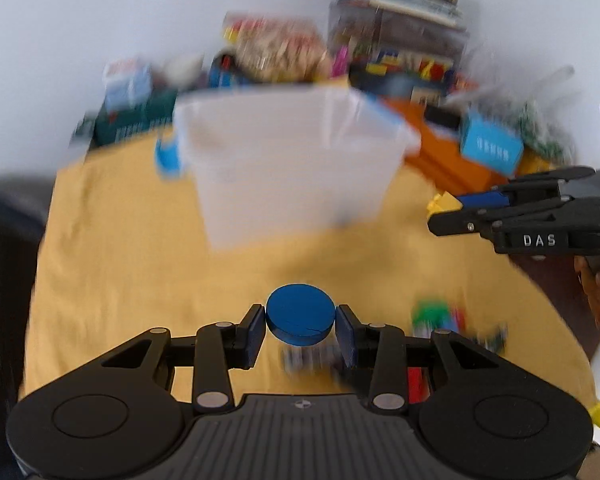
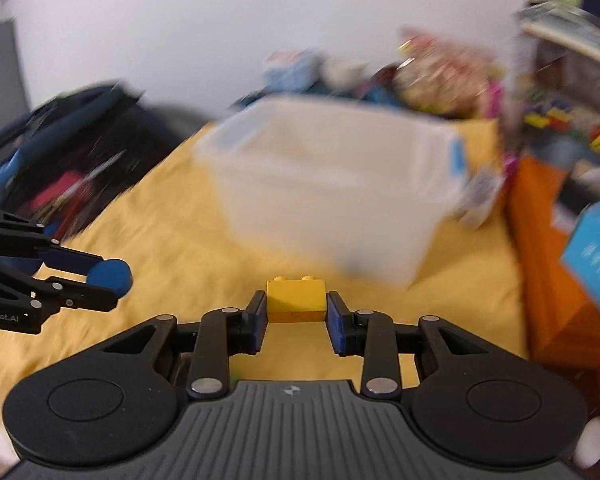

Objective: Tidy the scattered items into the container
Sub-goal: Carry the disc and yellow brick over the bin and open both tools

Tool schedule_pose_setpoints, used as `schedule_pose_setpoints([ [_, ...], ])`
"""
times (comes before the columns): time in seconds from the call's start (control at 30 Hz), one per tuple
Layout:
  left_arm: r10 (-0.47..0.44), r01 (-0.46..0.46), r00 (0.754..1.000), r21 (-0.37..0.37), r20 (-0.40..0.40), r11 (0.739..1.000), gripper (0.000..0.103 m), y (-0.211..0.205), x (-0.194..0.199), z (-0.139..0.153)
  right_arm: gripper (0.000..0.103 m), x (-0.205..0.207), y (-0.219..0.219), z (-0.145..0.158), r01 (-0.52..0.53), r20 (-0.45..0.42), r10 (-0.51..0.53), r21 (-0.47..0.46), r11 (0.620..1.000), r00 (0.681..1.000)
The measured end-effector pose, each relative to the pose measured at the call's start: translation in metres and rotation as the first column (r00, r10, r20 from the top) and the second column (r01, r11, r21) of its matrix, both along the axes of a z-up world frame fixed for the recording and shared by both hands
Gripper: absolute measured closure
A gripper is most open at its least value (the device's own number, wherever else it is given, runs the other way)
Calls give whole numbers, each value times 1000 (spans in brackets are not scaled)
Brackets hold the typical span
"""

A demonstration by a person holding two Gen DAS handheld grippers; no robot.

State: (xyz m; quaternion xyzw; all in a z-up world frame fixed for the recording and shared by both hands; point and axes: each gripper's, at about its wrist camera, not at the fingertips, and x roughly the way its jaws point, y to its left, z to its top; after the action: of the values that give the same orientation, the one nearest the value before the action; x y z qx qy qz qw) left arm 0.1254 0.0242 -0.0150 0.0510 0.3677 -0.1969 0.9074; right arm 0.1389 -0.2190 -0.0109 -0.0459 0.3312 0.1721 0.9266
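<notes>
Disc [image 1: 301, 316] gripped in left claw [image 1: 301, 330] — brick [image 2: 296, 300] in right claw [image 2: 297, 320].

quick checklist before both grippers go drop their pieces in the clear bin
1. Left gripper clamped on the blue disc: ok, pads on both sides.
2. Right gripper clamped on the yellow brick: ok, held square between the pads.
3. Both pieces lifted clear of the yellow cloth: ok.
4. Clear bin upright with its top open: ok, no lid seen.
5. Room inside the bin: cannot tell, too blurred.
6. Gap between the two grippers: ok, apart in both views.
</notes>
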Motion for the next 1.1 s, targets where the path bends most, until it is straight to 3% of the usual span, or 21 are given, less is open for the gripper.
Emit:
schedule_pose_setpoints([
  [0.13,-32,26,990,40,137,999,61,-25,49,37,68,36,-5,23,46,85,-45,-6,999,995],
  [0.2,-21,17,985,26,174,1000,61,-32,72,52,68,54,-4,34,63,113,-62,-3,998,992],
  [0.33,-16,9,972,27,236,1000,61,-44,114,66,68,91,-4,40,98,93,-100,25,995,991],
  [0.53,99,-107,986,48,137,993,61,-47,176,36,68,136,4,12,122,-13,-123,-13,992,992],
  [0.6,118,-123,989,53,93,991,53,-46,187,21,67,146,7,1,131,-48,-133,-44,990,990],
  [0.67,156,-158,987,55,31,986,48,-42,196,7,56,152,8,-7,127,-64,-131,-66,990,989],
  [0.87,216,-215,975,-13,45,976,46,-27,179,24,55,148,3,-2,98,-36,-100,-61,993,994],
  [1.1,203,-193,973,-99,109,976,33,-23,98,52,55,114,-7,26,72,43,-72,-5,997,996],
])
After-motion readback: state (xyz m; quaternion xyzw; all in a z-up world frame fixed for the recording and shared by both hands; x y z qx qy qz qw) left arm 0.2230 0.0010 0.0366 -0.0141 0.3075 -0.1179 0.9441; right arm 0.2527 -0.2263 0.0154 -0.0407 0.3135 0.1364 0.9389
